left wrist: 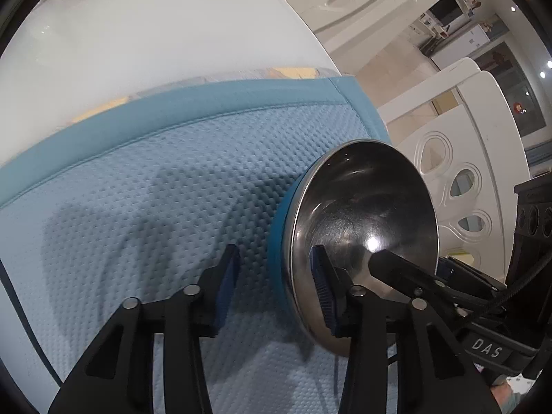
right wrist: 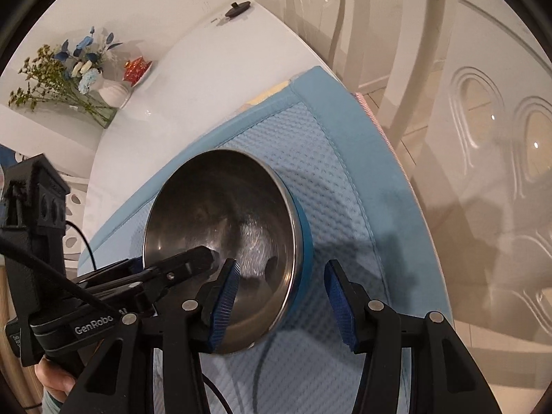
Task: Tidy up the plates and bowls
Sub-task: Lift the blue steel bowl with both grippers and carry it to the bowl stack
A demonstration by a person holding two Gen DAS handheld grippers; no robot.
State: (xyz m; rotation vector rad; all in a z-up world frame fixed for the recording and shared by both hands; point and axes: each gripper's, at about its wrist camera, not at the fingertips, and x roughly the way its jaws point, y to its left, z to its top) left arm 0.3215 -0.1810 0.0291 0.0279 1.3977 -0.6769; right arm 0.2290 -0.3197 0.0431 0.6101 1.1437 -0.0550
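I saw a steel-grey metal bowl with a blue outer band [left wrist: 362,220] on a pale blue mat with a dimpled weave and plain darker blue border [left wrist: 145,186]. My black gripper fingers carried ribbed dark blue pads [right wrist: 226,305]. The glossy tabletop [left wrist: 138,41] was white.

The bowl [left wrist: 362,227] between the two hand-held grippers is looking like brushed steel inside, shiny with fine scratches, and a blue outer shell is showing at its rim. The mat [left wrist: 138,186] under the left hand-held gripper [left wrist: 276,286] is looking like dimpled light-blue cloth with a smooth stitched border. Beyond it the white worktop [left wrist: 155,34] is gleaming glossy. The gripper pads [right wrist: 224,296] are showing ribbed blue rubber on matt black plastic.
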